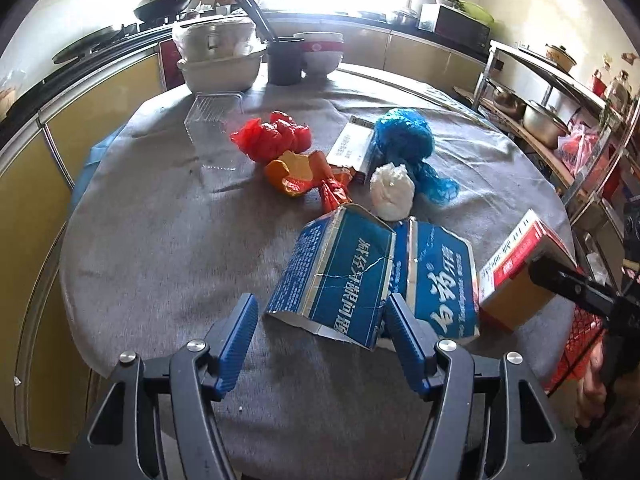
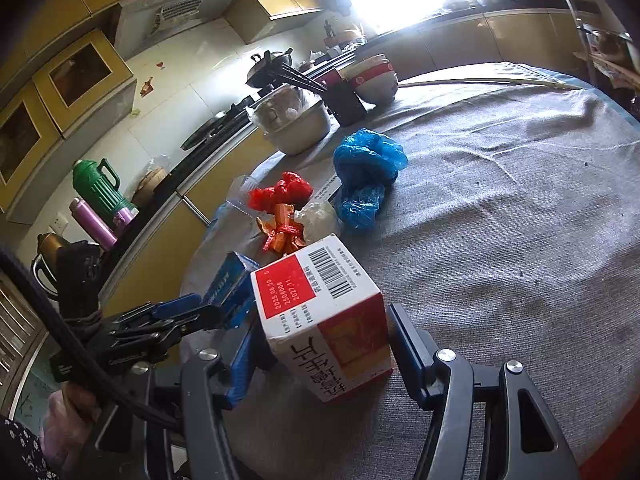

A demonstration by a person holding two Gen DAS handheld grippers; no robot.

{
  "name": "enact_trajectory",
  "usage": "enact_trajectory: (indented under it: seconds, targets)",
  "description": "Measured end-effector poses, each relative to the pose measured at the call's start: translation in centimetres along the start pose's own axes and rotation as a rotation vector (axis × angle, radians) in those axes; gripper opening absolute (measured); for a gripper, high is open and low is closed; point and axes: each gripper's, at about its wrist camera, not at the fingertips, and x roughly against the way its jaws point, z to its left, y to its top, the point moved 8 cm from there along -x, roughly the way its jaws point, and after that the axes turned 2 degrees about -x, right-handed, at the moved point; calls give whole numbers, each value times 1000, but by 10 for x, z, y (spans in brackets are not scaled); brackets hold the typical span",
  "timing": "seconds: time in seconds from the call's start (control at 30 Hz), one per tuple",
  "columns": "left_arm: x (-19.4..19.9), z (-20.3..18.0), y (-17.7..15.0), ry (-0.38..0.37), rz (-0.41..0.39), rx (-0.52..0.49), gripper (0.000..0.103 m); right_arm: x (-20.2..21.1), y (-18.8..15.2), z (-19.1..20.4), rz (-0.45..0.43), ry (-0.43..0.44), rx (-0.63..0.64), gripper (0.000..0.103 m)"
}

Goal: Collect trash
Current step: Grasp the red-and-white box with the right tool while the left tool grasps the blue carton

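Left gripper (image 1: 320, 316): your fingers are apart, the crushed blue carton (image 1: 340, 276) between their tips.
Right gripper (image 2: 320, 344): fingers apart around the red-and-white box (image 2: 324, 312), not visibly clamped.
Risk: close off-centre and the flattened carton may slide away.
Writing: box shows a barcode and "2025 08 20"; the carton's characters aren't clearly readable.

A rough, matt grey cloth (image 1: 168, 240) covers the bench. The blue carton (image 1: 340, 276) is creased, glossy cardboard; the red-and-white box (image 2: 324, 316) is smooth printed card. The blue bag (image 2: 364, 172) and red bag (image 1: 272, 136) are thin, crinkled, shiny plastic.
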Motion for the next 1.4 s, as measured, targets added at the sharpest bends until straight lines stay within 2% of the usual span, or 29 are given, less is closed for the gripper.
enact_trajectory:
  seconds: [0.5,0.8,1.23,1.33,1.37,1.4]
  targets:
    - [-2,13,4,6,-9,58,67,-2,-3,2,0,0,12,64]
    - [-5,6,6,29,-5,22,67,-3,-3,1,-2,1,13,64]
    - [-12,6,13,35,-4,29,67,-3,-3,0,-1,0,9,64]
    - [-13,5,13,25,-4,32,60,-3,-3,0,1,-1,5,64]
    - [-13,5,12,23,-1,32,53,-2,-3,1,1,-1,3,64]
    - [-14,5,12,22,1,30,53,-2,-3,0,0,-1,1,64]
